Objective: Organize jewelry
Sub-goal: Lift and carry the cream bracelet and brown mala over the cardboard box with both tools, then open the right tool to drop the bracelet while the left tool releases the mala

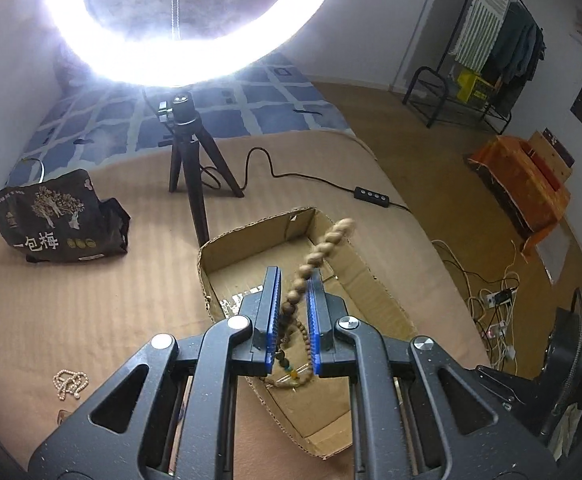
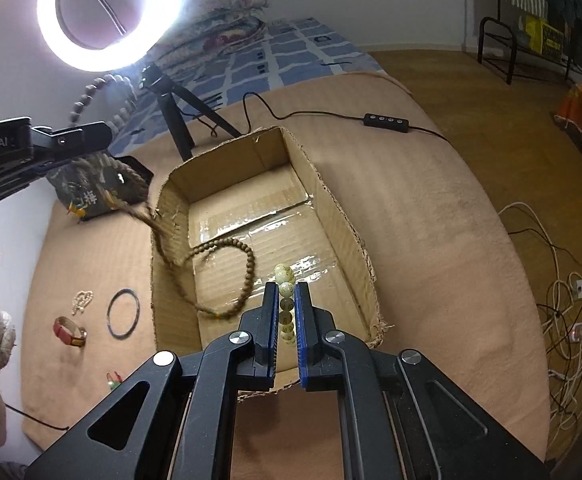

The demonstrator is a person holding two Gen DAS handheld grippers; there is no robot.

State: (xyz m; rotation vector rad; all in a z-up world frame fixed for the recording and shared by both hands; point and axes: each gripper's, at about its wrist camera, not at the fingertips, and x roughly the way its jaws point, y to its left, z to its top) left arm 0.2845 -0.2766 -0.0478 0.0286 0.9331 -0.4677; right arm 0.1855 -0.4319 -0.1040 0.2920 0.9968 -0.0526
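Observation:
My left gripper (image 1: 294, 280) is shut on a long wooden bead necklace (image 1: 323, 248); part sticks up past the fingers, the rest hangs into the open cardboard box (image 1: 375, 280). In the right wrist view the left gripper (image 2: 91, 132) is above the box's left wall (image 2: 163, 216) and the necklace's loop (image 2: 247, 264) lies on the box floor. My right gripper (image 2: 287, 292) is shut on a pale green bead bracelet (image 2: 285, 280) over the box's near end.
On the tan cloth left of the box lie a pearl bracelet (image 2: 81, 302), a thin dark bangle (image 2: 123, 312), a red strap watch (image 2: 69, 330) and a small green piece (image 2: 113, 380). A ring light tripod (image 1: 191, 160), its cable remote (image 2: 385, 122) and a dark snack bag (image 1: 55, 216) stand behind.

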